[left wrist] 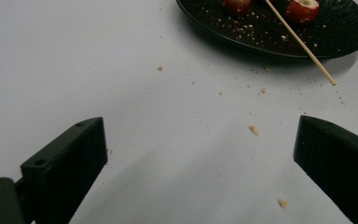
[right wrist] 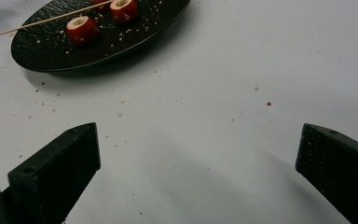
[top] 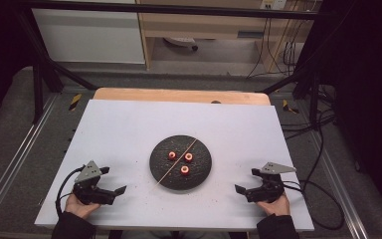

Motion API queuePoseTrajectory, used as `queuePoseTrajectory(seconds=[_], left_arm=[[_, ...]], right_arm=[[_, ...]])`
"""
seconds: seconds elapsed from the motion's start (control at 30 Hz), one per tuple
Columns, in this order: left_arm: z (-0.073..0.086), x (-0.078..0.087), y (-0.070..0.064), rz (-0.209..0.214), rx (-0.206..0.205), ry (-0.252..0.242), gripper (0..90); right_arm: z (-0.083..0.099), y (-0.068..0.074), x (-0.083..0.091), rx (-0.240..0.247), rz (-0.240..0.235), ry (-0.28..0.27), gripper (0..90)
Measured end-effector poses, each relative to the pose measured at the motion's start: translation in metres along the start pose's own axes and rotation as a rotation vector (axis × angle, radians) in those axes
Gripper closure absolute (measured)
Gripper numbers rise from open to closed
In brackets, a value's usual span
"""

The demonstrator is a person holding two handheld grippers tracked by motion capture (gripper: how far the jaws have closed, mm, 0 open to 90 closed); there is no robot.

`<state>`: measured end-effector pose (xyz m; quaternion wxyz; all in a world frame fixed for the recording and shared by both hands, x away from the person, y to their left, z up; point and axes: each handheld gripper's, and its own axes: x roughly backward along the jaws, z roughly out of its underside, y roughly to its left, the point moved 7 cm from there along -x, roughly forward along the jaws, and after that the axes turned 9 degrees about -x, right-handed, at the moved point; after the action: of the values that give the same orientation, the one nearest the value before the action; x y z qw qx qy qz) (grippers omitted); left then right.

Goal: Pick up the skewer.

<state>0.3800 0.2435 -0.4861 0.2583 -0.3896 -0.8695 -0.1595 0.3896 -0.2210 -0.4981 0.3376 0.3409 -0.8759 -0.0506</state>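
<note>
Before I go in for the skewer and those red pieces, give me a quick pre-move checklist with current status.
1. Left tongs open, holding nothing: ok.
2. Right tongs open, holding nothing: ok.
3. Skewer lies across the black plate, its near end past the rim: ok.
4. Three red pieces on the plate, apart from each other: ok.
5. Whether the skewer touches any piece: cannot tell.
6. White board free of crumbs: not ok.
</note>
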Motion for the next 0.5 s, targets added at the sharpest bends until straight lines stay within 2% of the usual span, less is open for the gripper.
queuePoseTrajectory(seconds=[0.5], left_arm=[[-0.0061, -0.0017, -0.0059, -0.014, -0.021, 0.023, 3.1]], right_arm=[[-0.0008, 0.0006, 0.0006, -0.005, -0.004, -0.006, 0.7]])
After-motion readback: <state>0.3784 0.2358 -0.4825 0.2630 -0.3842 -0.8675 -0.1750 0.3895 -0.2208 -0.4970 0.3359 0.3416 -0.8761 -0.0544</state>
